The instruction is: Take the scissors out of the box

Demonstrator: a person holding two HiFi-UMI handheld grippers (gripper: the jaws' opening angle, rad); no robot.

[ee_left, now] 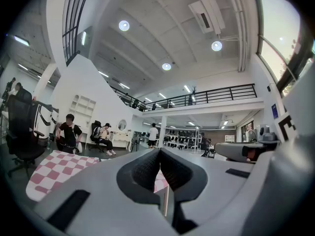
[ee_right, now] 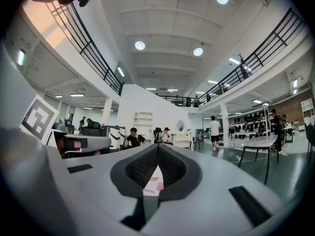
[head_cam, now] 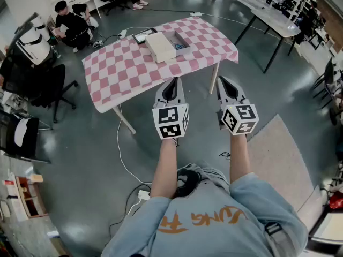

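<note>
In the head view, a table with a pink-and-white checked cloth (head_cam: 123, 68) stands ahead of me. On it lie a white box lid (head_cam: 161, 46) and, beside it, an open grey box (head_cam: 181, 40); its contents are too small to make out, and I cannot pick out the scissors. My left gripper (head_cam: 172, 81) and right gripper (head_cam: 223, 80) hang side by side in the air short of the table's near edge, pointing level at it. Both are shut with nothing between the jaws. The left gripper (ee_left: 160, 151) view catches the cloth (ee_left: 51, 167); the right gripper (ee_right: 158, 147) is also shut.
A dark flat tablet-like thing (head_cam: 144, 35) lies at the table's far side. A black office chair (head_cam: 45, 87) stands to the left, and a grey table (head_cam: 270, 19) to the right. People sit on the floor at the back left (head_cam: 72, 24). A cable (head_cam: 120, 149) trails over the floor.
</note>
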